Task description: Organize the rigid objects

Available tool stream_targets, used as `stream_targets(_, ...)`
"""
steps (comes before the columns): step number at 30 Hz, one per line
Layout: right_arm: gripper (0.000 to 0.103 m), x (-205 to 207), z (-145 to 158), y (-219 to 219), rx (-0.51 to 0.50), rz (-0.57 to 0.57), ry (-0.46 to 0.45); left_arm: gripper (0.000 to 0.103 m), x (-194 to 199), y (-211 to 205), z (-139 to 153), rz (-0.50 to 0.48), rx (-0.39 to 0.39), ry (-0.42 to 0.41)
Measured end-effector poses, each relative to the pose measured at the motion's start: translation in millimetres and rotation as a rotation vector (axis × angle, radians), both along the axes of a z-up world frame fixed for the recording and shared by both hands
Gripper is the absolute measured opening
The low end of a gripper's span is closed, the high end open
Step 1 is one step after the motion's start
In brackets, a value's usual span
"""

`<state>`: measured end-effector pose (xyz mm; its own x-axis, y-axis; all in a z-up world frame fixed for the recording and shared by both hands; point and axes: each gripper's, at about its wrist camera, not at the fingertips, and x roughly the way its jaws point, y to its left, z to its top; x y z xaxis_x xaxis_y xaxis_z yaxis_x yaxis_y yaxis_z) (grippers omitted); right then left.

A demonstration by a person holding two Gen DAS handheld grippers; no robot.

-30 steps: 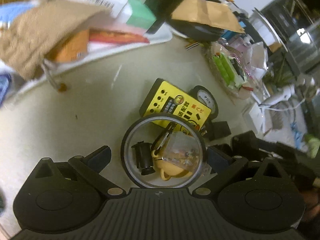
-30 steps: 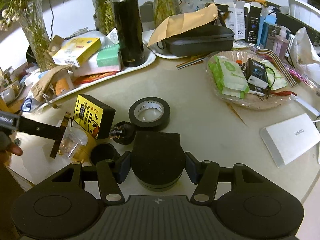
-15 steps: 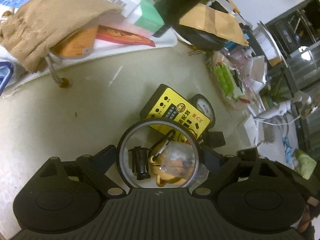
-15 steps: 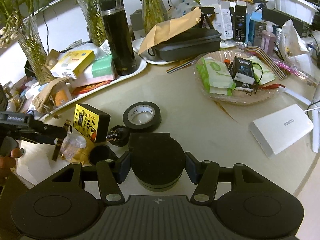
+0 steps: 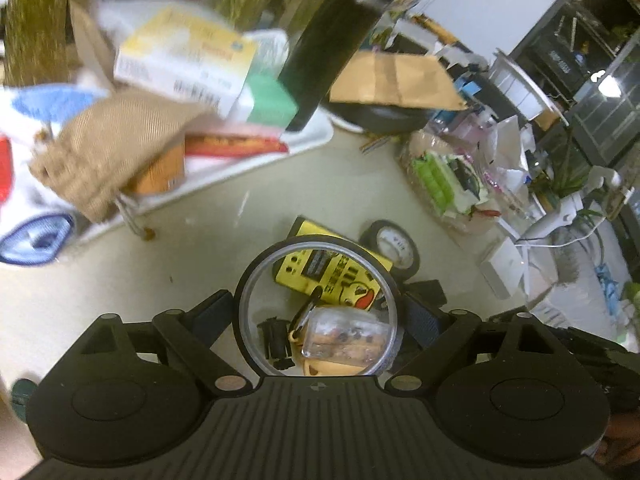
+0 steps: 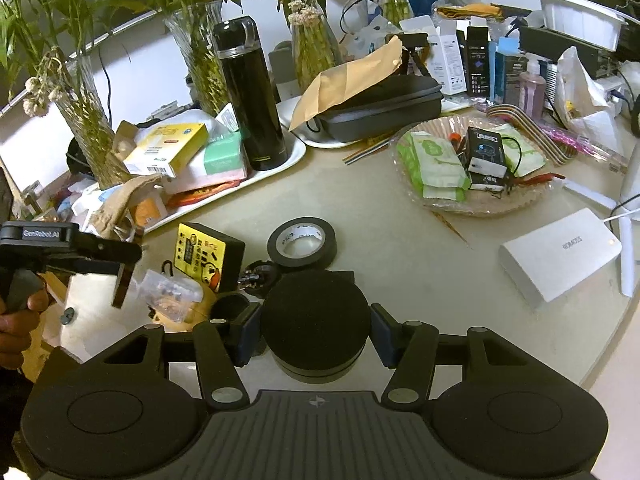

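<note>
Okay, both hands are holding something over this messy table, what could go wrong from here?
1. The left gripper pinches a thin clear ring only by its edges; it might pop free.
2. The right gripper holds a black round case low over the tape roll and yellow box; lowering could knock them.

White wall (image 6: 140, 64) behind a cluttered beige table (image 6: 400, 240).

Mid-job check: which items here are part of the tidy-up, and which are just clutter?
In play:
left gripper holding the clear ring
right gripper holding the black round case
yellow box
tape roll

Lying about:
black flask
white power bank
snack plate
</note>
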<state>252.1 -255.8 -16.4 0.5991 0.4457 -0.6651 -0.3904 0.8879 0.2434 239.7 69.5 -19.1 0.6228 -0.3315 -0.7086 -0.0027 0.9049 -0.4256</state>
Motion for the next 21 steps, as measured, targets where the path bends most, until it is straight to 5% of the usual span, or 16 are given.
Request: stream_targets(21,0.059,-66,31,13,0.051,0.036,-0.058,0.091,-75,-66,42,-0.168,0.258,-0.150)
